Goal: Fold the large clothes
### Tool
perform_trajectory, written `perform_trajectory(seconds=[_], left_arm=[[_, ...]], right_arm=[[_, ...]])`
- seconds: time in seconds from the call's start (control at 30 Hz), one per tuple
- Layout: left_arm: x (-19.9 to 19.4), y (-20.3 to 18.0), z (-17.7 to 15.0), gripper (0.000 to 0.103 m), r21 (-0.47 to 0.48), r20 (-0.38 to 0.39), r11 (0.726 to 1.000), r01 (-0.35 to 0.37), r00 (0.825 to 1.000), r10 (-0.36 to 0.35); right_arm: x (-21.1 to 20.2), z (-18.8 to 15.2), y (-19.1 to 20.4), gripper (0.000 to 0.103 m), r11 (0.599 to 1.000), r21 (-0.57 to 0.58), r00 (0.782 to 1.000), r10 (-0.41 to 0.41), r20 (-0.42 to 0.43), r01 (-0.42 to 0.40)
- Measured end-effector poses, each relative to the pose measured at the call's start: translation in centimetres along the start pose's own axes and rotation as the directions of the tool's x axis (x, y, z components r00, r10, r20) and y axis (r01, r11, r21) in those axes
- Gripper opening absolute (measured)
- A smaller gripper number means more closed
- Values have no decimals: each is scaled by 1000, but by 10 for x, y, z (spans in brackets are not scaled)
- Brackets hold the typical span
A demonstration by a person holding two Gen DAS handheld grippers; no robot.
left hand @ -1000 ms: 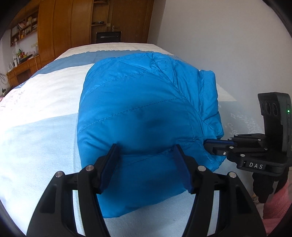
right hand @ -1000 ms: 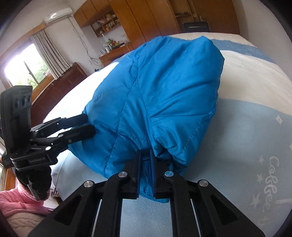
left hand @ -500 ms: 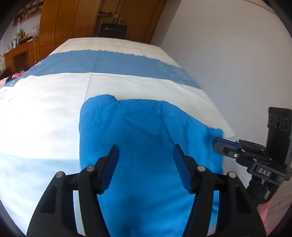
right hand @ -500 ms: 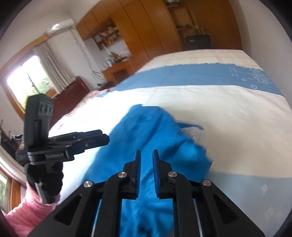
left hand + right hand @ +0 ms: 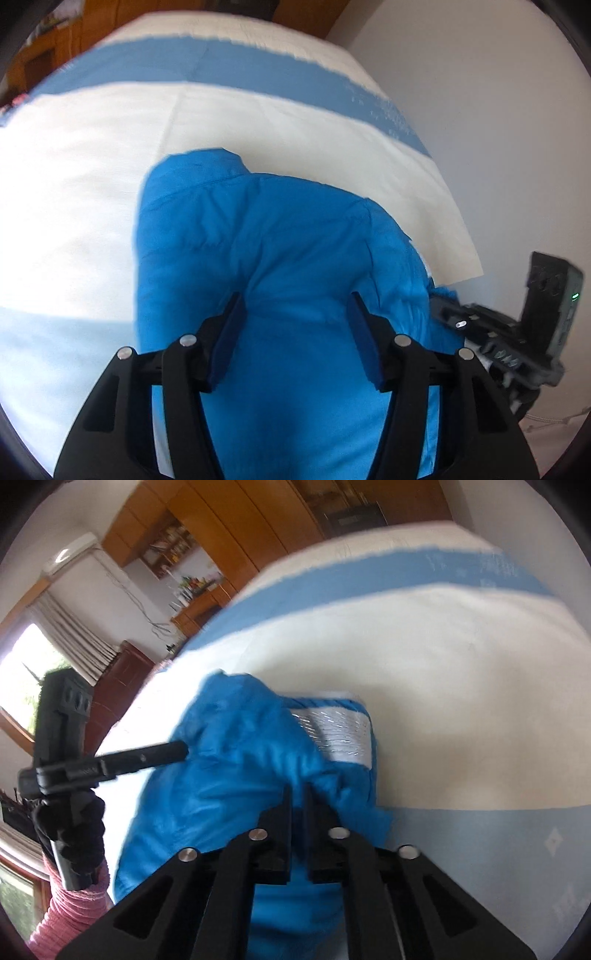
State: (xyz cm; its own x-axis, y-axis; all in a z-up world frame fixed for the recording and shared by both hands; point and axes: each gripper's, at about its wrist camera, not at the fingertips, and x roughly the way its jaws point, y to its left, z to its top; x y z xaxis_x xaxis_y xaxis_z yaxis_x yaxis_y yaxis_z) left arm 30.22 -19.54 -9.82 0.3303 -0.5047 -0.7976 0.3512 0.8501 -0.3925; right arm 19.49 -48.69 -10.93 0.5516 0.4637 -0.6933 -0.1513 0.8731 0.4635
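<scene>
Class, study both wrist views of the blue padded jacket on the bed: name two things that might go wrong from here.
1. The right gripper has its jaws nearly shut on a bunch of the blue padded jacket; slick fabric may slip out.
2. The left gripper has open jaws, holding nothing, so the jacket may sag or twist on that side.
3. The jacket lies near the striped bedcover edge and could slide off.

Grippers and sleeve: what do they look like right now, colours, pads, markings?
Both are matte black plastic with silver screw heads. The left gripper has long fingers lined with dark blue pads. The right gripper shows black inner faces. A black camera block with a green light rides on the right one. The left arm's sleeve is pink ribbed knit, above a black glove.
</scene>
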Motion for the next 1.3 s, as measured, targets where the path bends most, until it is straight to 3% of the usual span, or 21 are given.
perform_trajectory(seconds=[0.07, 0.17, 0.33, 0.5, 0.77, 1.3], left_arm=[[-22, -9, -27, 56, 37, 70, 999, -29, 997, 26], [-44, -19, -63, 56, 73, 142, 995, -75, 988, 64], [-49, -30, -104, 56, 115, 185, 985, -130, 977, 107], [-42, -27, -128, 57, 154, 216, 974, -168, 967, 133], [-27, -13, -139, 57, 173, 232, 968, -182, 963, 140], [-37, -15, -147, 57, 153, 253, 971, -185, 957, 142]], right_arm=[[-27, -10, 19, 9, 998, -63, 998, 34, 56, -31], [-50, -31, 46, 10, 987, -141, 994, 84, 64, -75], [-50, -68, 66, 10, 979, -197, 997, 68, 31, -60], [-31, -85, 54, 9, 986, -162, 999, 50, 15, -47], [-6, -99, 28, 0, 989, -79, 992, 125, 24, -123], [-8, -95, 43, 3, 994, -86, 996, 76, 45, -72]])
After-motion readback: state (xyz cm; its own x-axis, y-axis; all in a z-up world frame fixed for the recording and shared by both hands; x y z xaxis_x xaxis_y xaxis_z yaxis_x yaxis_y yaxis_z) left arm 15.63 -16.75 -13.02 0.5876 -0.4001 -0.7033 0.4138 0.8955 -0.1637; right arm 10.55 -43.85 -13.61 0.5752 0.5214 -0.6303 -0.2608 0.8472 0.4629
